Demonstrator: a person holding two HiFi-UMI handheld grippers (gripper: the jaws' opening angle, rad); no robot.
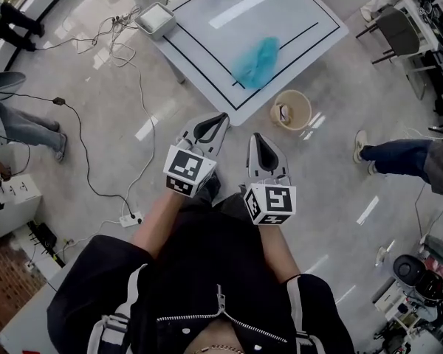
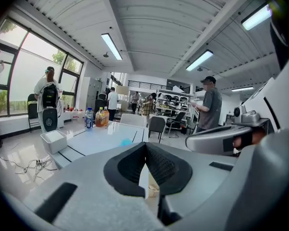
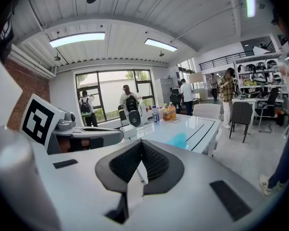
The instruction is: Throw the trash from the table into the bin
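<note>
A crumpled blue piece of trash [image 1: 255,62] lies near the front edge of the white table [image 1: 310,6], which is marked with black lines. The round beige bin [image 1: 292,110] stands on the floor by the table's near corner, with something small inside it. My left gripper [image 1: 215,122] and right gripper [image 1: 257,140] are held side by side over the floor, short of the table, both shut and empty. In the left gripper view the blue trash [image 2: 126,141] shows just above the shut jaws. In the right gripper view the blue trash [image 3: 178,139] lies on the table [image 3: 202,129] ahead.
A white box [image 1: 156,19] sits on the table's left corner and bottles [image 3: 166,112] at its far end. Cables [image 1: 122,46] and a power strip [image 1: 131,218] lie on the floor to the left. A person's legs [image 1: 399,157] are at the right, near a grey chair [image 1: 395,32].
</note>
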